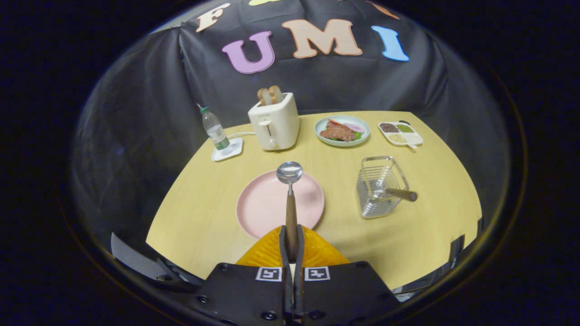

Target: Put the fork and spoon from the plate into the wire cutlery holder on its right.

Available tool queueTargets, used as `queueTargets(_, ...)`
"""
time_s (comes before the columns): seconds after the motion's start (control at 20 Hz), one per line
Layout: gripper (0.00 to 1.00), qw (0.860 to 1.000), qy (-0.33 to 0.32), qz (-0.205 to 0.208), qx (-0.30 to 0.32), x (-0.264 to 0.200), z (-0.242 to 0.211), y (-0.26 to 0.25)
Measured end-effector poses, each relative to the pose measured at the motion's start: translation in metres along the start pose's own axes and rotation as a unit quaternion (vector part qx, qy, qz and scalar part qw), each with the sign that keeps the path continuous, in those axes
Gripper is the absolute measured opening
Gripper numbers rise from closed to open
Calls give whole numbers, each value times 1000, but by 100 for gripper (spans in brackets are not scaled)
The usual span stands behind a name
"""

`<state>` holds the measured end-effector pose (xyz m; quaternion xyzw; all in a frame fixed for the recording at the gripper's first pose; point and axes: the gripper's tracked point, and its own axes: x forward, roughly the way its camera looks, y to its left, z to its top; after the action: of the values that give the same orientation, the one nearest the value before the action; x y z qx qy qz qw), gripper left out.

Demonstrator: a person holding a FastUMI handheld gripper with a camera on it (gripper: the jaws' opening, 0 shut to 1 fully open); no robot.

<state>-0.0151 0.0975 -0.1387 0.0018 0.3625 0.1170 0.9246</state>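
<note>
My gripper [291,246] is shut on the wooden handle of the spoon [290,181], whose shiny metal bowl points away from me above the pink plate [260,203]. The spoon is lifted and runs straight ahead from between the orange fingers [267,251]. The plate below carries nothing else that I can see. To the plate's right stands the wire cutlery holder [378,181], with a wooden handle, apparently the fork [401,194], sticking out over its right rim.
Beyond the plate stand a white toaster [274,122] with bread slices, a water bottle [214,131] on a white coaster, a green plate of food [342,131] and a white divided dish [401,132]. The round yellow table [204,226] ends close in front and at the right.
</note>
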Motion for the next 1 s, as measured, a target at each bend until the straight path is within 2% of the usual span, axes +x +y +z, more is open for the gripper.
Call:
queueTargets(0.5,4,998,15,-62,24,-21,62,-110)
queueTargets(0.7,4,994,60,-89,7,-17,55,-152)
queueTargets(1.0,4,989,126,-71,-21,-6,28,-152)
